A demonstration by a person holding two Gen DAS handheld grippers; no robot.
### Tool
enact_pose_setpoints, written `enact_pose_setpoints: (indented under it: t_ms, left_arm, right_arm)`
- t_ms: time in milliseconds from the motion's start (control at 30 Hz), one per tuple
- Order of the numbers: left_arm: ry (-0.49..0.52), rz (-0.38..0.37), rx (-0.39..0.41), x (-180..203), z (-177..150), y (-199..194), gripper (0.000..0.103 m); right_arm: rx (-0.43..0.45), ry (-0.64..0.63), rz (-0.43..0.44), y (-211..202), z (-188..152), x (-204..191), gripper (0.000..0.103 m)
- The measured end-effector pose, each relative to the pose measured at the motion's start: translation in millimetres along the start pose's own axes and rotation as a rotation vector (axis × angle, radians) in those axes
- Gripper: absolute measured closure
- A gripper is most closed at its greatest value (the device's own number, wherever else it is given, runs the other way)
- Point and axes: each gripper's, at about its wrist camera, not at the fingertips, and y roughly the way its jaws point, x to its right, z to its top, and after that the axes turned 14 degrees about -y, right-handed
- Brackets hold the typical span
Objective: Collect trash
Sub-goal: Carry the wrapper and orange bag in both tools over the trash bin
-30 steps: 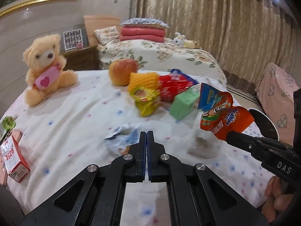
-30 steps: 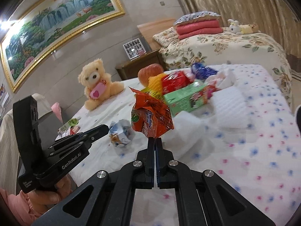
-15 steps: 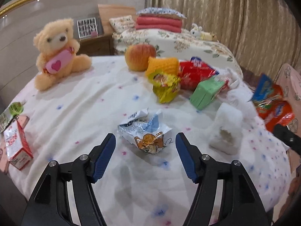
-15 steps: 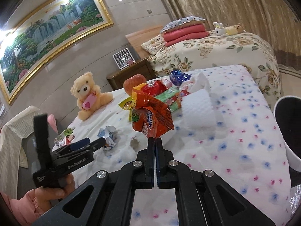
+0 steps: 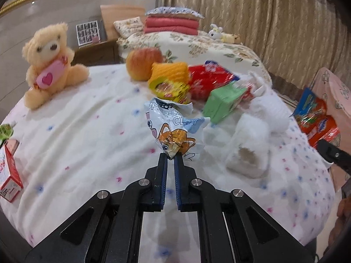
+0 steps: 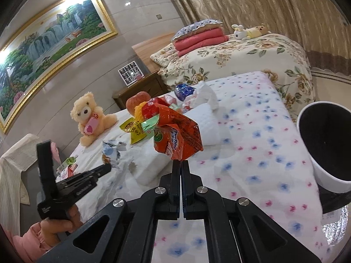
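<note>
My left gripper (image 5: 171, 157) is shut on a crumpled white-and-blue cartoon wrapper (image 5: 174, 129), which it holds just above the bedspread; the same wrapper (image 6: 110, 152) shows at the left gripper's tip in the right wrist view. My right gripper (image 6: 181, 161) is shut on an orange snack wrapper (image 6: 176, 140) and holds it in the air over the bed. That orange wrapper (image 5: 316, 118) appears at the right edge of the left wrist view. A white bin with a black inside (image 6: 324, 146) stands beside the bed on the right.
On the bed lie a teddy bear (image 5: 49, 63), an apple (image 5: 142, 62), a yellow snack bag (image 5: 169, 85), a red bag (image 5: 208, 81), a green box (image 5: 223, 105) and a stained white tissue pack (image 5: 250, 151). A small red-and-white carton (image 5: 8, 173) sits at the left edge.
My left gripper opened wide around the cartoon wrapper on the bed, then shut on it and raised it. My right gripper carried the orange wrapper sideways toward the bin.
</note>
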Motion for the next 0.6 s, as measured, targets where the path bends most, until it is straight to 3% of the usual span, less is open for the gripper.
enact_pose_setpoints:
  t_ms: [267,600]
  left_arm:
    - [0.04,-0.096,0.023,39,4,-21,0.097]
    - [0.13,-0.199,-0.012,95,-10,-25,0.097]
  right_arm:
    - [0.014,0.033,-0.042,-16,-5,21,0.103]
    - [0.019,0.088,-0.105,-38,-16,55,0.102]
